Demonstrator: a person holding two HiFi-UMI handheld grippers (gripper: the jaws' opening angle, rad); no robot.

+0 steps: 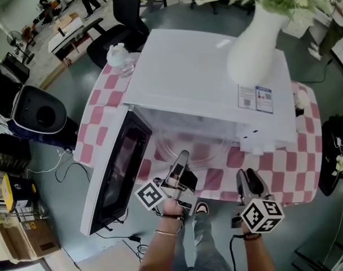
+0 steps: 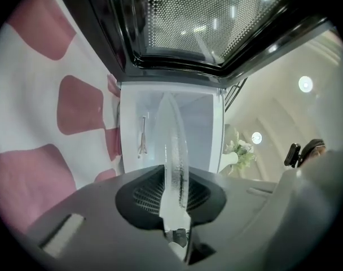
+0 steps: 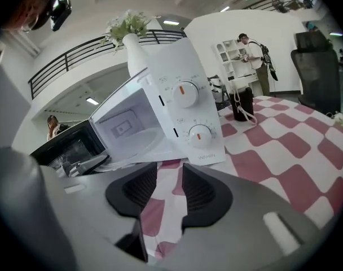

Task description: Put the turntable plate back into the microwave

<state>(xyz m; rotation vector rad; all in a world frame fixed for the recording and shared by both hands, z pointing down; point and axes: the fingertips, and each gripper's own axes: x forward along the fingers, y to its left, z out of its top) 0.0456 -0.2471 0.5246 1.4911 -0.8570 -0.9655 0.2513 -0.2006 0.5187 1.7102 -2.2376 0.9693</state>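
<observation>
A white microwave (image 1: 211, 83) stands on the pink-checked table (image 1: 284, 168), its door (image 1: 118, 168) swung open to the left. The clear glass turntable plate (image 1: 185, 148) lies at the mouth of the cavity. My left gripper (image 1: 181, 158) is shut on its near rim. In the left gripper view the plate (image 2: 174, 145) stands edge-on between the dark pads (image 2: 143, 196), pointing into the white cavity (image 2: 199, 123). My right gripper (image 1: 246, 176) is open to the right of it, over the tablecloth. Nothing is between its jaws (image 3: 167, 176), which face the microwave's (image 3: 177, 112) dial panel.
A white vase (image 1: 253, 44) with green flowers stands on top of the microwave. A crumpled clear bag (image 1: 119, 58) lies at the table's far left corner. A dark cup (image 3: 242, 103) stands on the table beyond the microwave. A black office chair (image 1: 118, 30) and a black machine (image 1: 39, 114) stand on the floor at the left.
</observation>
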